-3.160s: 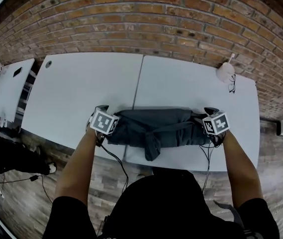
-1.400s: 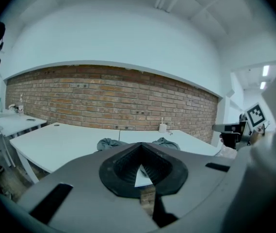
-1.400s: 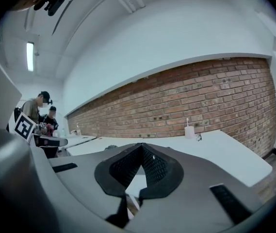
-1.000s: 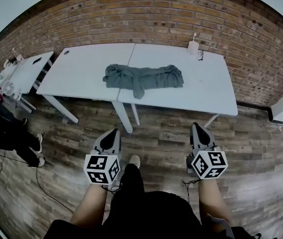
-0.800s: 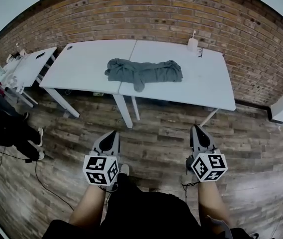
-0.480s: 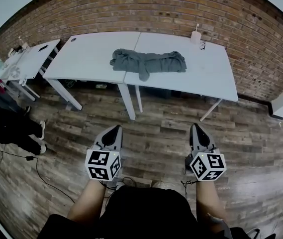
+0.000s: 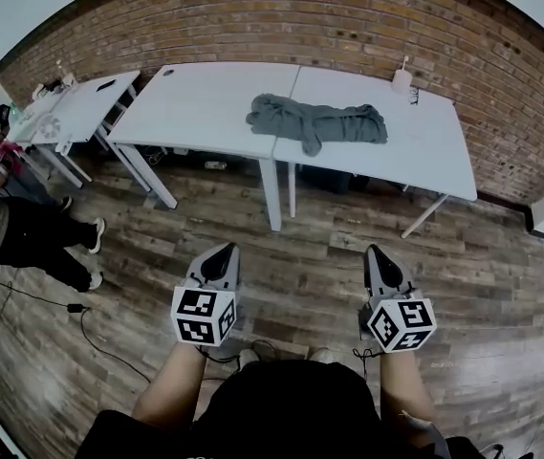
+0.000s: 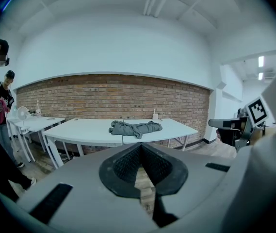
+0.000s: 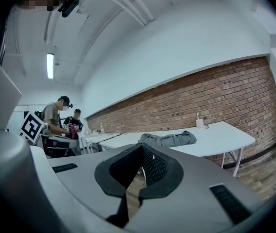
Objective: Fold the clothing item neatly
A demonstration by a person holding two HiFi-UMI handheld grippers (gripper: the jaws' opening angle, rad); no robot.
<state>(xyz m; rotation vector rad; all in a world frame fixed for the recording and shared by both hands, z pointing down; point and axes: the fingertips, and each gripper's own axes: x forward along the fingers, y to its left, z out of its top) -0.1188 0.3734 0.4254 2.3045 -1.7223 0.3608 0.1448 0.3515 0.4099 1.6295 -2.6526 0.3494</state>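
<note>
A grey garment point(image 7: 317, 122) lies bunched in a long roll across the seam of two white tables point(image 7: 205, 103), far from me; it also shows as the grey garment point(image 8: 135, 127) in the left gripper view and the grey garment point(image 9: 168, 139) in the right gripper view. My left gripper point(image 7: 220, 255) and right gripper point(image 7: 379, 255) hang low over the wooden floor, well back from the tables, both shut with nothing between the jaws.
A small white bottle point(image 7: 402, 77) and glasses stand at the table's far right corner. A third white table point(image 7: 76, 113) with small items stands at the left. Two people point(image 7: 4, 208) are at the left. A brick wall point(image 7: 348, 27) runs behind the tables.
I have stepped back from the table over the last seconds; the garment was let go and lies on the table. In the last second the view has shifted so the tables sit further right.
</note>
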